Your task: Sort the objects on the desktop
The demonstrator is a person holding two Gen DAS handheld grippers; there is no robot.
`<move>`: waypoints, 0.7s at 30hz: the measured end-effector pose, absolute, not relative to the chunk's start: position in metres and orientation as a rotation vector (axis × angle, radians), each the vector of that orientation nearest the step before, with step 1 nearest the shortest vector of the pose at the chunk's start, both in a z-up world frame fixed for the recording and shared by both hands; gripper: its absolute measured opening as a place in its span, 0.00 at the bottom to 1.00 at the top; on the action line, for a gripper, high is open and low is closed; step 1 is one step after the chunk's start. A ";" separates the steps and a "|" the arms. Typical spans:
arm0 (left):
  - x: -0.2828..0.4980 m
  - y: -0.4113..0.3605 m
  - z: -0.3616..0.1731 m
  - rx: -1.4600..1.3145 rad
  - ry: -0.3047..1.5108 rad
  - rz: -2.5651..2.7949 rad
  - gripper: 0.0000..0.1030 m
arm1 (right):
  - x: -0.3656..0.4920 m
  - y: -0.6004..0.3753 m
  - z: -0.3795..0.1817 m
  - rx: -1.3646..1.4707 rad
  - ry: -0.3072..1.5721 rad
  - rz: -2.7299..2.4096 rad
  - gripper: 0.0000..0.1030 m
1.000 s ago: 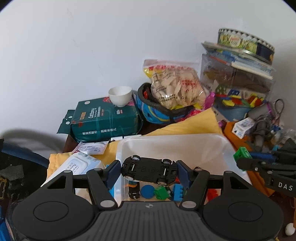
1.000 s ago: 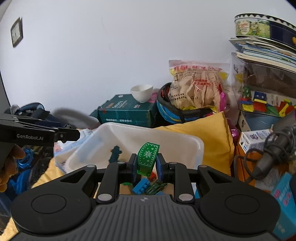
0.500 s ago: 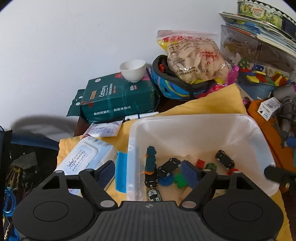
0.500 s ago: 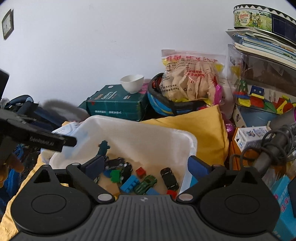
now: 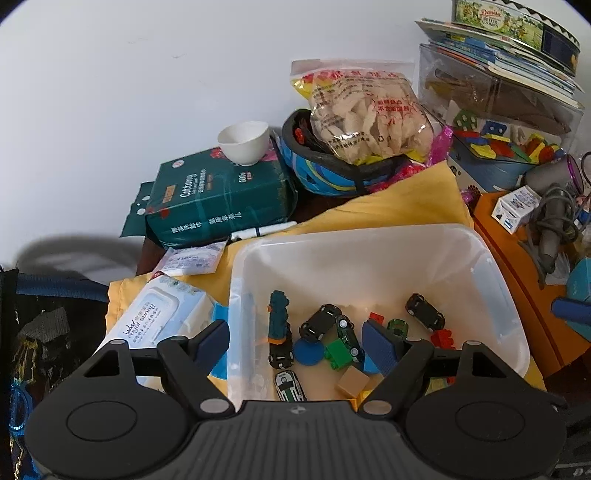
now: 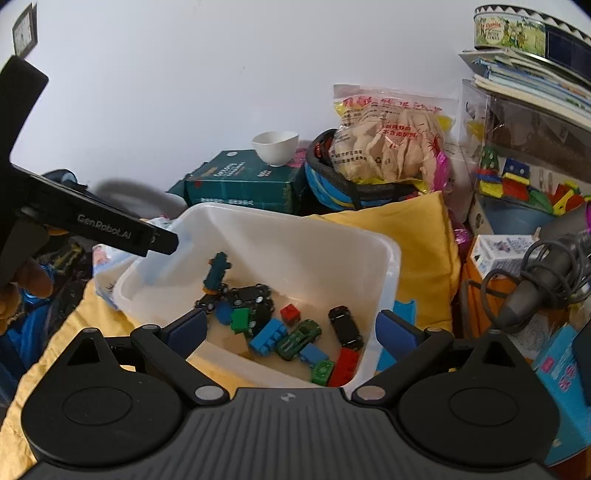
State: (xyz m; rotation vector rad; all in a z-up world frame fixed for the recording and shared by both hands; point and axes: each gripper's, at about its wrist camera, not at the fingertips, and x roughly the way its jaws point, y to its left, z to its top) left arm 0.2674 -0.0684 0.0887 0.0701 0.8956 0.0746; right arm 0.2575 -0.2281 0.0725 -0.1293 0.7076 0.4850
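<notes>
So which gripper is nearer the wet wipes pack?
Left. The left gripper has one of its fingers right over the wet wipes pack; the right gripper sits across the white bin.

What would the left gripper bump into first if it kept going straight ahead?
Probably the toys in the white bin: the left gripper points down at the black toy car there, though depth is hard to judge.

A white cup sits atop a green tissue pack beside a snack bag in a blue helmet; a cookie tin crowns stacked books.
</notes>
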 end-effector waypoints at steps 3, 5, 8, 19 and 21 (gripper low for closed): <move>0.271 -0.070 0.089 0.078 0.915 0.074 0.82 | 0.266 -0.223 0.081 -0.145 0.727 0.466 1.00; 0.274 -0.070 0.089 0.084 0.928 0.077 0.86 | 0.274 -0.217 0.086 -0.162 0.752 0.443 1.00; 0.282 -0.071 0.090 0.116 0.955 0.099 0.88 | 0.289 -0.205 0.093 -0.184 0.802 0.416 1.00; 0.303 -0.054 0.091 0.043 1.028 0.141 0.88 | 0.324 -0.181 0.083 -0.227 0.969 0.410 1.00; 0.304 -0.053 0.091 0.036 1.031 0.139 0.89 | 0.323 -0.180 0.081 -0.232 0.963 0.415 1.00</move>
